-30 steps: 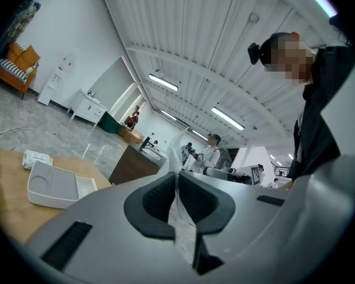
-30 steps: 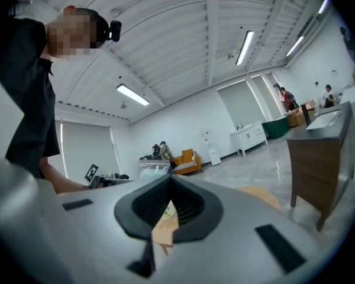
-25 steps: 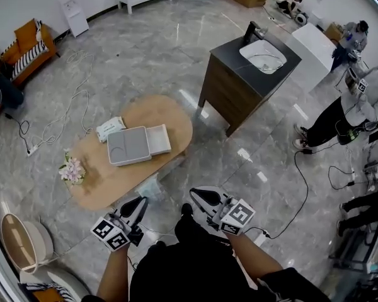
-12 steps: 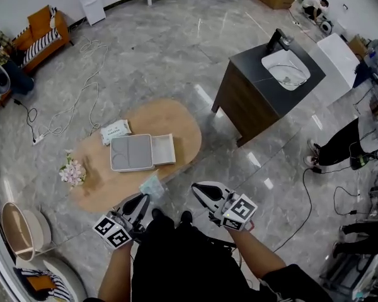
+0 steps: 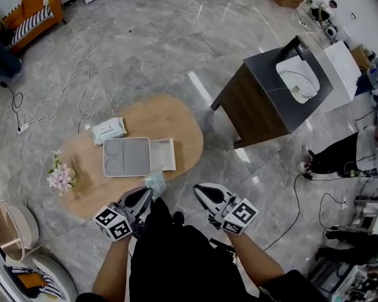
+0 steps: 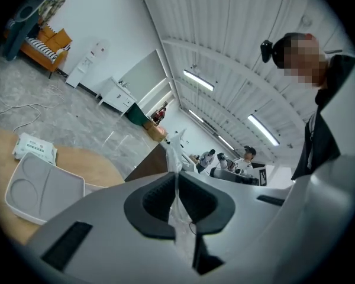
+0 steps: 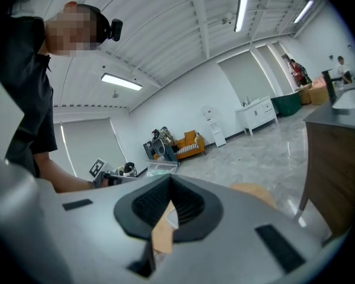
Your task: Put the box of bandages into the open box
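Pinching clear bag [image 6: 173, 154], left hand-held gripper [image 6: 177, 182]

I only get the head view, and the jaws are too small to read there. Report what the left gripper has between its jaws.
Observer: In its own view, the left gripper is shut on a thin clear plastic bag, pinched between the pads.
Operator: Now the right one.
Observer: The right gripper is shut on a flat tan cardboard-like piece with a bit of white beside it. I cannot tell what it is.
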`<act>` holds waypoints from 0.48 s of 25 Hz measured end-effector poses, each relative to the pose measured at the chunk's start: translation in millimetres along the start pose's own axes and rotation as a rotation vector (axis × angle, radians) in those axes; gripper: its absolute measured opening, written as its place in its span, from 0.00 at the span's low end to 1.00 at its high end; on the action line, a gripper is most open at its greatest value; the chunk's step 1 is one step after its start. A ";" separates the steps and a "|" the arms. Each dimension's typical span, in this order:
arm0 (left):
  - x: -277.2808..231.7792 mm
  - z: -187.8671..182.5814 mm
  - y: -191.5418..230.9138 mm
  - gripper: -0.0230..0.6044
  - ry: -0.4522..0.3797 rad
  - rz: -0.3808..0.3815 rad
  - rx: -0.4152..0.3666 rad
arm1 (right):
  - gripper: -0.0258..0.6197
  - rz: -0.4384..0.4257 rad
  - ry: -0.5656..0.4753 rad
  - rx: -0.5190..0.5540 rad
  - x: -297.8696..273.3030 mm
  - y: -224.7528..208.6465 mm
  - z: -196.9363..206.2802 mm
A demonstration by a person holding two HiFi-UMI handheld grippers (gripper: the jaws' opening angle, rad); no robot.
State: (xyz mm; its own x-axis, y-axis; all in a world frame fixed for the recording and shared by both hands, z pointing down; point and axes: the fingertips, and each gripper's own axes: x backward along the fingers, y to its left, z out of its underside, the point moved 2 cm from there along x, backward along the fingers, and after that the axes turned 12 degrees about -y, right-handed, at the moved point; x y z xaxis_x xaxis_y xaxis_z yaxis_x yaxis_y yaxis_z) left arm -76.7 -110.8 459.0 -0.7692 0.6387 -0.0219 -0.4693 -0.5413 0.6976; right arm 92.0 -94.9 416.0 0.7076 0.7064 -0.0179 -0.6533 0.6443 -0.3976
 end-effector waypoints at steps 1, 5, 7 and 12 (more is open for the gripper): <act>-4.1 -1.3 9.1 0.09 0.011 0.001 0.002 | 0.05 0.002 0.011 -0.004 -8.5 -5.8 2.4; -21.4 -3.9 44.5 0.09 0.051 -0.009 0.013 | 0.05 0.014 0.037 -0.013 -40.6 -33.2 8.6; -28.6 -2.1 61.7 0.09 0.069 -0.018 0.018 | 0.05 0.021 0.042 -0.010 -53.7 -47.8 10.2; -47.1 14.6 100.2 0.09 0.138 -0.054 0.009 | 0.05 0.021 0.061 0.016 -79.1 -88.4 18.4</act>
State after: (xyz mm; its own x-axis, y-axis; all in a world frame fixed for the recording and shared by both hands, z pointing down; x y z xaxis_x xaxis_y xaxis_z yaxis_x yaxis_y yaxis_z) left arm -81.2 -187.2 540.4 -0.7954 0.5852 -0.1573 -0.5084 -0.5031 0.6988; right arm 88.8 -202.4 469.5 0.7081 0.7013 -0.0821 -0.6723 0.6342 -0.3818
